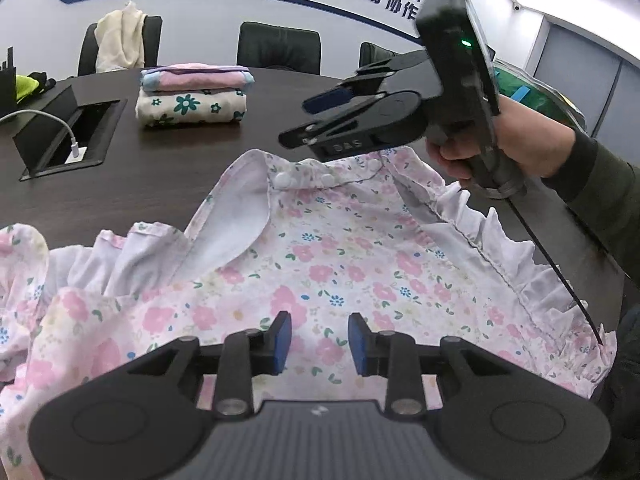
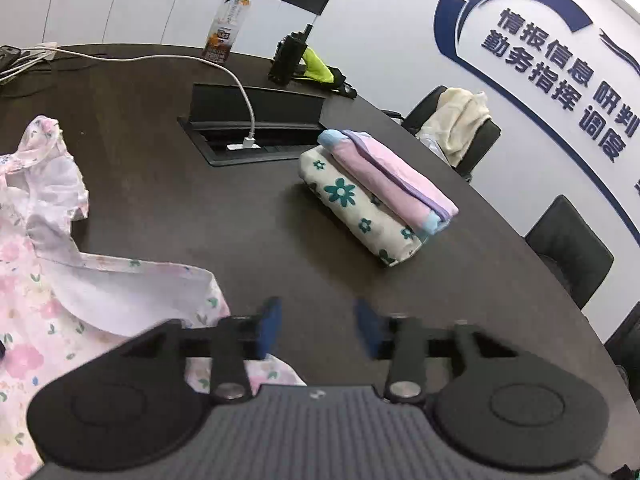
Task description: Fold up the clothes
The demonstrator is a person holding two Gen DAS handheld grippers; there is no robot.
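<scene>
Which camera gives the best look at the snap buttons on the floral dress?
The left wrist view: the snap buttons face the camera along the neckline of the floral dress. The right wrist view shows only the dress's edge, no buttons.

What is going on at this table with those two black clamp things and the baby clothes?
A person is folding small clothes with a handheld gripper in each hand. A pink floral garment lies spread, not yet folded, on the dark table. The left gripper hovers over its middle, jaws apart, holding nothing. The right gripper is open beside the garment's neckline, over bare table. Farther back, two folded pieces are already stacked.
</scene>
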